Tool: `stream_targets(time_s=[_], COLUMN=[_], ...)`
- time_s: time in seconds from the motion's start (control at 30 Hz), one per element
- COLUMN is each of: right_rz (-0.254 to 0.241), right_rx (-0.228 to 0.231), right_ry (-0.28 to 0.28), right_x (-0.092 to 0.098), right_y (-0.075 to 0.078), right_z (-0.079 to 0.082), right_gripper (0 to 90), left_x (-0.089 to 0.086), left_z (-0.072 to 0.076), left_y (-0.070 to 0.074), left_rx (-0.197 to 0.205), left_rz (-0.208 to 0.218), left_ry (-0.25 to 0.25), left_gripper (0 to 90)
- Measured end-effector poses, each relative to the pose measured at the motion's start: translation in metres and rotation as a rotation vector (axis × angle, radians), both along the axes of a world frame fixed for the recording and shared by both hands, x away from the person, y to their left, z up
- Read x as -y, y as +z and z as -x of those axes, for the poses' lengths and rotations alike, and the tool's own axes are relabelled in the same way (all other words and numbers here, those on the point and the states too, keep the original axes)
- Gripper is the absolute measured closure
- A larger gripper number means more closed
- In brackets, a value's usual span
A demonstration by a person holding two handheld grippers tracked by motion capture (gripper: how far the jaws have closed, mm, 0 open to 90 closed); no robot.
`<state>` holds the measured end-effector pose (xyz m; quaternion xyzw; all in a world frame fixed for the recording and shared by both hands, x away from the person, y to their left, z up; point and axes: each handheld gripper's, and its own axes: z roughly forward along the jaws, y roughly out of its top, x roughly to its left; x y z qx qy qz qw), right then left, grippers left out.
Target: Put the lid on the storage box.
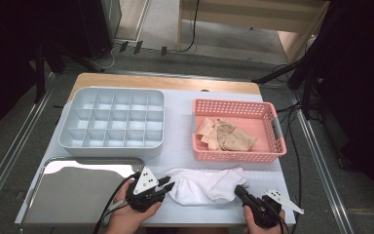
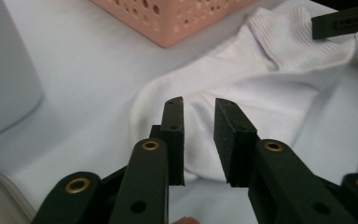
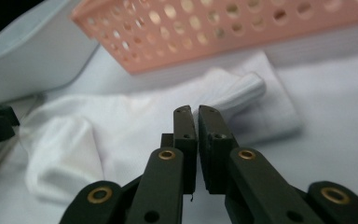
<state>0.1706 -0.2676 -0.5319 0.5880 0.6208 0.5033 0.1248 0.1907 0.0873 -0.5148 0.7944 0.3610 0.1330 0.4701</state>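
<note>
White sock [image 1: 207, 184] lies flat on the mat at the near table edge, just in front of the pink basket [image 1: 272, 146], right of the steel tray [image 1: 58, 195]. Long axis runs left-right across the table, parallel to the near edge.

Left gripper [image 1: 168, 184] sits at the sock's left end, pointing right along that axis. In the left gripper view its jaws stand a little apart with sock fabric [image 2: 242, 93] beyond and under the tips; the pads aren't pressing on it as far as I can see. No grip there.

Right gripper [image 1: 238, 190] is at the right end, by the ribbed cuff, pointing up-left toward it. In the right gripper view [image 3: 196, 112] its jaws are almost together, a thin slit between them. Whether a fold of cuff is pinched in there I can't tell; the cuff [image 3: 242, 91] bunches up right behind the tips.

So one gripper per end and the sock spans between them. Left is nearer the toe, right nearer the cuff. My read: any fold or lift goes along the long axis, and left needs to close on the fabric first.

Beige socks [image 1: 226, 135] are in the basket. Grey divider box [image 1: 112, 119] is well apart, at the far left.
</note>
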Motion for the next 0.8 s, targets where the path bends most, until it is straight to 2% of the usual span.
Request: stream_targets(time_s=[0.07,0.1,0.17,0.2,0.23,0.27,0.3,0.33,0.4,0.43,0.47,0.53,0.57,0.6,0.63,0.67,0.7,0.73,0.8], right_rz=[0.015,0.034,0.044,0.044,0.035,0.048,0.048,0.077,0.079,0.074,0.061,0.055,0.053,0.053,0.059,0.111,0.136,0.136,0.207], right_rx=[-0.021,-0.017,0.0,0.0,0.028,0.031,0.031,0.051,0.061,0.073,0.079,0.073,0.05,0.05,0.039,0.015,0.009,0.009,-0.012], right_ry=[0.007,0.002,-0.025,-0.025,-0.058,-0.069,-0.069,-0.081,-0.07,-0.047,0.004,0.067,0.158,0.158,0.186,0.241,0.258,0.258,0.297], right_x=[0.004,0.005,0.01,0.01,0.014,0.014,0.014,0.011,0.007,0.002,-0.009,-0.022,-0.047,-0.047,-0.056,-0.083,-0.091,-0.091,-0.113], right_y=[0.0,0.002,0.005,0.005,0.01,0.011,0.011,0.018,0.022,0.026,0.033,0.038,0.041,0.041,0.041,0.041,0.04,0.04,0.04], right_z=[0.007,0.011,0.015,0.015,0.014,0.013,0.013,0.008,0.007,0.005,0.002,-0.003,-0.012,-0.012,-0.015,-0.023,-0.025,-0.025,-0.031], right_gripper=[77.0,74.7,73.1,73.1,70.5,70.1,70.1,70.1,70.5,72.1,73.7,73.9,72.7,72.7,72.0,70.1,70.1,70.1,67.8], left_x=[-0.003,-0.003,-0.007,-0.007,-0.008,-0.008,-0.008,-0.007,-0.008,-0.01,-0.011,-0.015,-0.021,-0.021,-0.024,-0.026,-0.028,-0.03,-0.034], left_z=[0.004,0.004,0.0,0.0,-0.004,-0.004,-0.005,-0.007,-0.008,-0.009,-0.01,-0.011,-0.011,-0.011,-0.011,-0.01,-0.01,-0.009,-0.009], left_y=[0.0,0.0,0.001,0.001,0.001,0.001,0.001,0.001,0.001,0.001,0.001,0.001,0.001,0.001,0.001,0.001,0.0,0.0,-0.001], left_rx=[-0.029,-0.029,-0.049,-0.049,-0.057,-0.057,-0.056,-0.065,-0.075,-0.084,-0.086,-0.095,-0.101,-0.101,-0.1,-0.101,-0.102,-0.102,-0.108], left_rz=[0.02,0.02,0.049,0.049,0.06,0.06,0.062,0.069,0.075,0.083,0.085,0.094,0.099,0.099,0.101,0.1,0.103,0.102,0.102], left_ry=[-0.014,-0.014,0.015,0.015,0.043,0.043,0.053,0.067,0.068,0.071,0.078,0.09,0.101,0.101,0.105,0.109,0.11,0.116,0.119], left_gripper=[70.8,68.8,64.7,62.4,61.5,60.6,60.6,58.5,58.4,58.2,58.2,58.3,58.8,58.9,58.9,59.1,59.2,59.2,59.6])
